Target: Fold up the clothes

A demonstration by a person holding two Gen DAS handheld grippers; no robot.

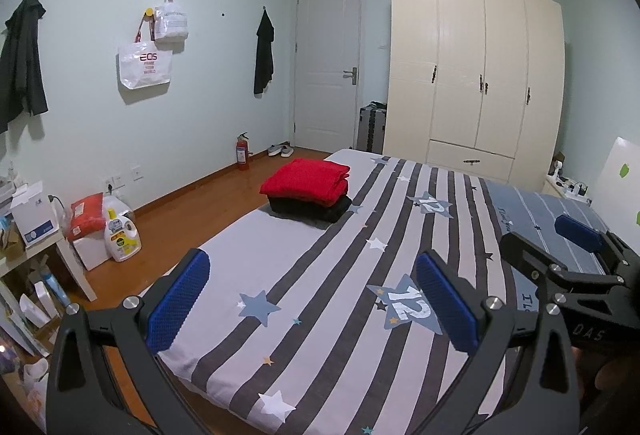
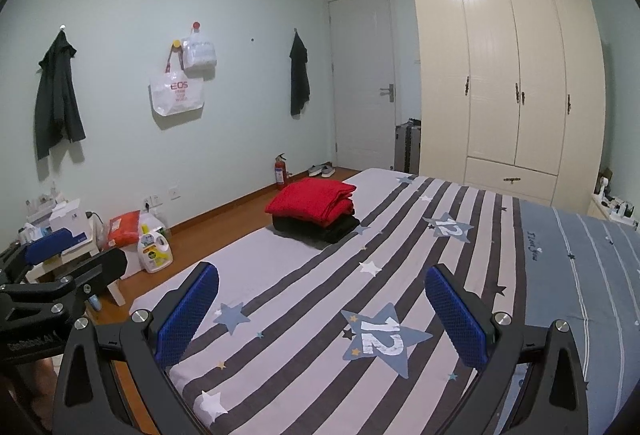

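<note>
While both grippers hover above the striped, star-printed bed (image 1: 320,295), the left gripper (image 1: 312,299) and right gripper (image 2: 320,311) gape wide, holding nothing. A folded red garment (image 1: 306,181) sits on a folded black garment (image 1: 312,209) near the bed's far left edge. A cream wardrobe (image 1: 476,75) stands beyond, beside a closed door (image 1: 328,59).

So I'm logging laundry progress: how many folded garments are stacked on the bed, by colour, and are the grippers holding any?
Red folded garment: 1, on top of the stack
Black folded garment: 1, underneath the red one
Held by the left gripper or the right gripper: 0, both open above the striped bed
Total: 2
</note>
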